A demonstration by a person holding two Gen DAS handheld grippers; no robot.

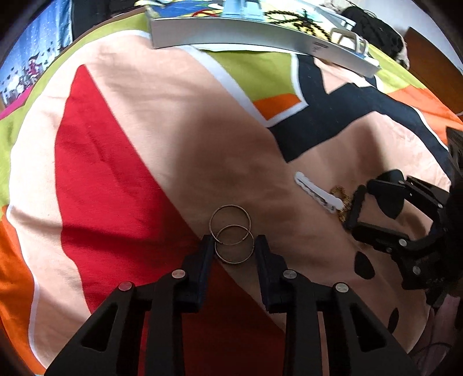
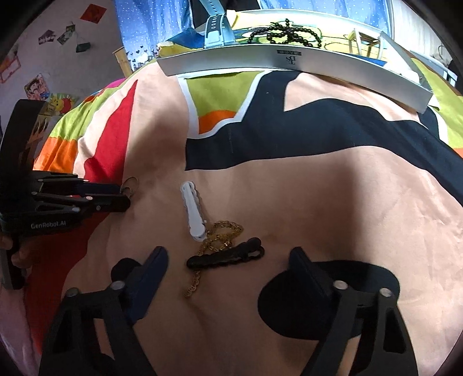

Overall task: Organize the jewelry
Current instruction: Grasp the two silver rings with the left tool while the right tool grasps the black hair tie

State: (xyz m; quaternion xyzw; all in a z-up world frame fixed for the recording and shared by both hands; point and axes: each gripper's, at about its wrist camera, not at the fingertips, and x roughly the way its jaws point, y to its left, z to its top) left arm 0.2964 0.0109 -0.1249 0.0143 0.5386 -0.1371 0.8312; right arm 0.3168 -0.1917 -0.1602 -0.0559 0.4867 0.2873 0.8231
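Note:
Two thin brass hoop earrings lie overlapping on the colourful bedspread. My left gripper (image 1: 233,243) points down at them, its jaws narrow, and the nearer hoop (image 1: 233,262) spans the gap and touches both pads. The far hoop (image 1: 230,206) lies just beyond the tips. My right gripper (image 2: 228,257) stands open, wide apart over a black hair clip (image 2: 246,250) and a gold chain (image 2: 222,232), touching neither. A white hair clip (image 2: 192,211) lies just beyond them.
A silver tray (image 2: 289,62) sits at the far edge of the bedspread (image 2: 318,188), holding a black bead necklace (image 2: 285,31) and a light blue watch (image 2: 217,26). In the right wrist view, the left gripper (image 2: 127,196) is at the left.

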